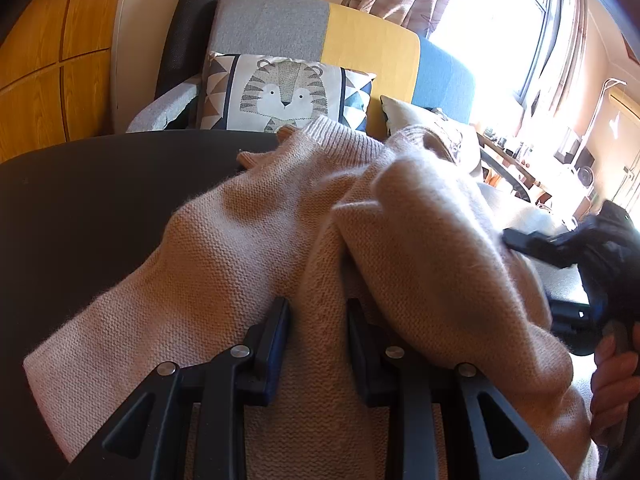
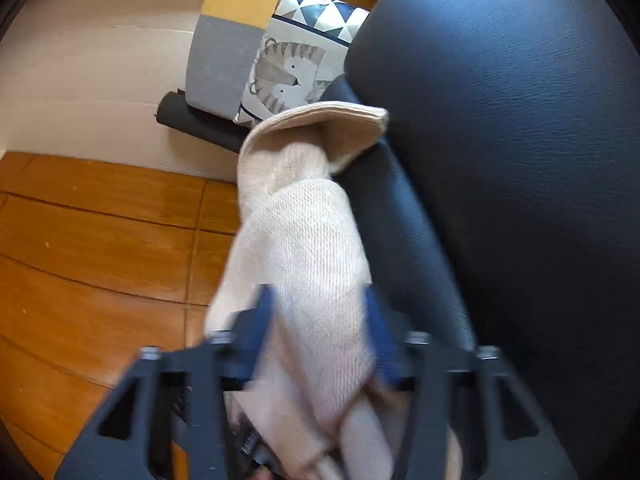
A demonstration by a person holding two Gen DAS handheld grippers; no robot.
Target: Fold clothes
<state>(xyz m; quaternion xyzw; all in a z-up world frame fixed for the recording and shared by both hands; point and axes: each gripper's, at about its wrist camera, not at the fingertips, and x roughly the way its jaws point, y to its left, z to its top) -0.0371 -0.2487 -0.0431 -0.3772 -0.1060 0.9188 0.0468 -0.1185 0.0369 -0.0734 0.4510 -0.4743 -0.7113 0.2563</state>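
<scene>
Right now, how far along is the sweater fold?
Early. Done: one part of the beige sweater lies over the dark table. In hand: both the left tool and the right tool have knit between their fingers. Left: the bunched heap needs flattening and folding.

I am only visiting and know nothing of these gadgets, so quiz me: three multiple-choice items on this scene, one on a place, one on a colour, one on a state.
1. Where does the pale pink knitted sweater lie?
A. on the dark leather-look surface
B. on the wooden floor
C. on the windowsill

2. What colour is the middle panel of the sofa back?
A. green
B. yellow
C. red

3. What is between the right gripper's fingers?
A. nothing
B. a cushion
C. sweater fabric

Answers: 1 A, the knit spreads over the dark surface. 2 B, yellow sits between grey and blue. 3 C, knit fills the gap.
</scene>
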